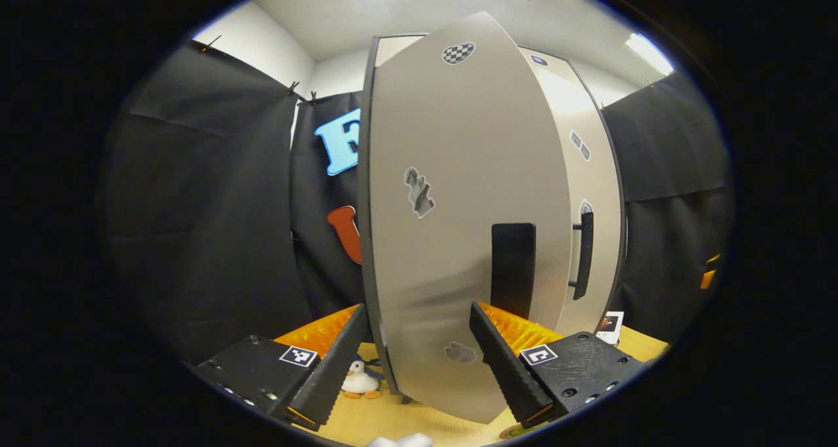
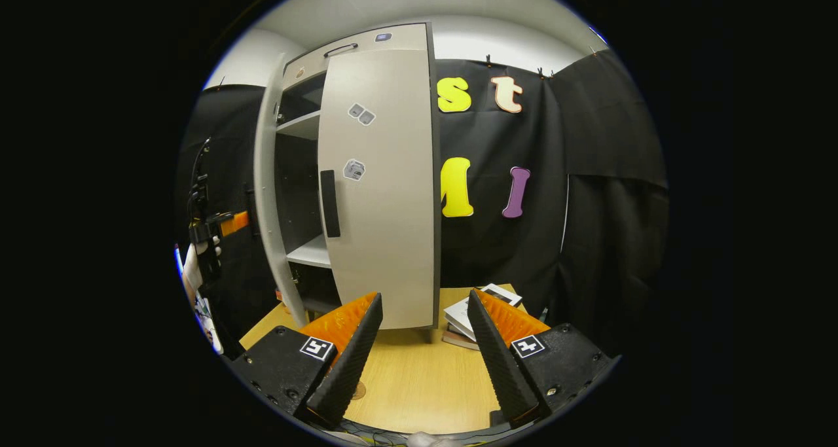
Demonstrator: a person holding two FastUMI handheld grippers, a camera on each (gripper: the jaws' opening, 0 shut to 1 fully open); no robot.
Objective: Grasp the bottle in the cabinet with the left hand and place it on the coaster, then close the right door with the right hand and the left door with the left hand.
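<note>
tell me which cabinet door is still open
The left door: it stands ajar, with shelves showing in the gap behind it. The right door, with the black handle, lies flat against the cabinet front.

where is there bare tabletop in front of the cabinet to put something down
Bare tabletop lies ahead of the right gripper, in front of the right door. Right of it, books crowd the cabinet's foot. By the left door, a toy penguin stands.

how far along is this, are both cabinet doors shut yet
Not yet. The right door looks shut against the cabinet. The left door stands ajar, and the left gripper, fingers apart, is right up against its front. Left: push it closed. The bottle can't be judged here.
</note>
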